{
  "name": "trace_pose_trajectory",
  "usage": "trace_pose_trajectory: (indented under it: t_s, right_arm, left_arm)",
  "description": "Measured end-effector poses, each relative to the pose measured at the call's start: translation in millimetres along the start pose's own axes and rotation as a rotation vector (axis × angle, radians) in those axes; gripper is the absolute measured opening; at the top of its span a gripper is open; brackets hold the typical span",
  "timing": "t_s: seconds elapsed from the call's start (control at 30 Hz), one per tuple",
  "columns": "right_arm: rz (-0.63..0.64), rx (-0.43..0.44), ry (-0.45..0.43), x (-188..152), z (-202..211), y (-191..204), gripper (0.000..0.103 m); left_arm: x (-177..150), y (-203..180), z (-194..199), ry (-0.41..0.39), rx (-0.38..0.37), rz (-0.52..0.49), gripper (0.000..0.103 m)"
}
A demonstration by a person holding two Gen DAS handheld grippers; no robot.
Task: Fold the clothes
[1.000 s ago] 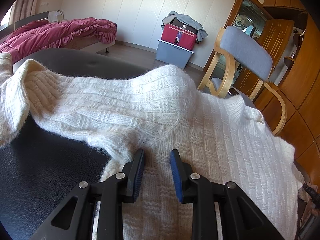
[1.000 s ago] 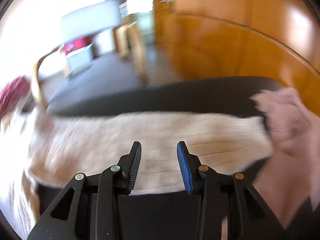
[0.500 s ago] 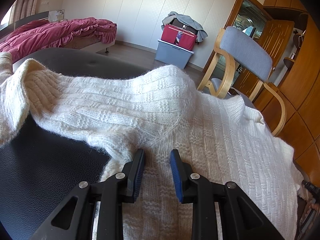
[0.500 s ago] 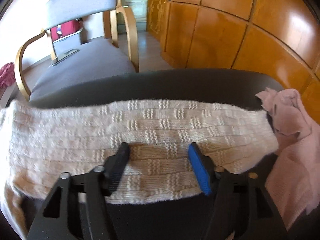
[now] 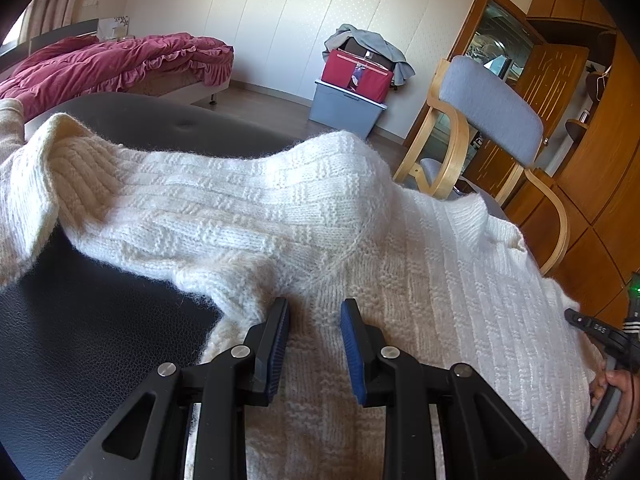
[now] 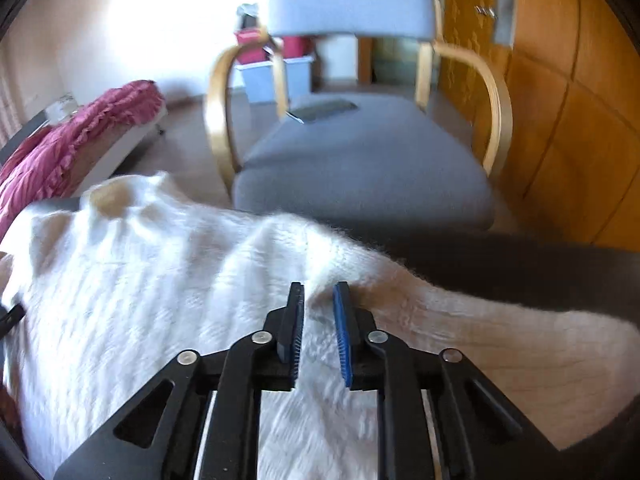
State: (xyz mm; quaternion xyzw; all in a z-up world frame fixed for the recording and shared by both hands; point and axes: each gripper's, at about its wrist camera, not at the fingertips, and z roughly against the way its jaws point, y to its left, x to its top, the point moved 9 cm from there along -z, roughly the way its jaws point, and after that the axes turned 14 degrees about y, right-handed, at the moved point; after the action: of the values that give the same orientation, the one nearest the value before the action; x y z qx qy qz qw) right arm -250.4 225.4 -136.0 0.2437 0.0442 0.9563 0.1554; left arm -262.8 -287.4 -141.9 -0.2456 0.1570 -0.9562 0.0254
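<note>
The right gripper (image 6: 318,312) has swung from the far sleeve end, where its jaws were spread wide over the knit half a second ago, to the shoulder of the white sweater (image 5: 440,280), and its jaws now stand much closer, with a narrow gap and a ridge of knit rising between the tips. Whether they truly pinch that ridge I cannot tell (the view is motion-blurred). The left gripper (image 5: 314,320) has not shifted: it hovers at the other armpit seam, jaws apart, gripping nothing.

The sweater lies spread on the black leather surface (image 5: 80,340), body flat, the left sleeve (image 5: 180,208) stretched out sideways, the right sleeve (image 6: 500,340) reaching out sideways too. Judging by this, both grippers sit at the shoulders, which suits bringing the sleeves in over the body.

As for containers, a grey storage bin (image 5: 346,110) stands by the wall with a red fabric box (image 5: 356,74) on top, a grey garment (image 5: 368,42) draped over it; their insides are hidden.
</note>
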Motion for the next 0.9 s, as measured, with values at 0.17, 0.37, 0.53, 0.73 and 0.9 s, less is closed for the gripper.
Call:
trace_pose_trajectory:
  t_s: [0.17,0.37,0.53,0.73,0.9]
  right_arm:
    - [-0.02,0.033,0.036,11,-28,15,0.004]
    - [0.021,-0.064,0.044,18,-26,20,0.005]
    - [0.051,-0.05,-0.022,0,26,52,0.009]
    - [0.214,0.078,0.013,-32,19,151,0.009]
    - [0.197,0.033,0.013,-37,-12,150,0.009]
  left_arm:
    - [0,1,0,-0.002,-0.005,0.003,0.026]
    - [1,2,0,-0.005,-0.012,0.006,0.026]
    - [1,3,0,-0.006,-0.017,0.008,0.026]
    - [2,3,0,-0.006,-0.027,0.013,0.026]
    - [3,3,0,-0.004,-0.031,0.014,0.026]
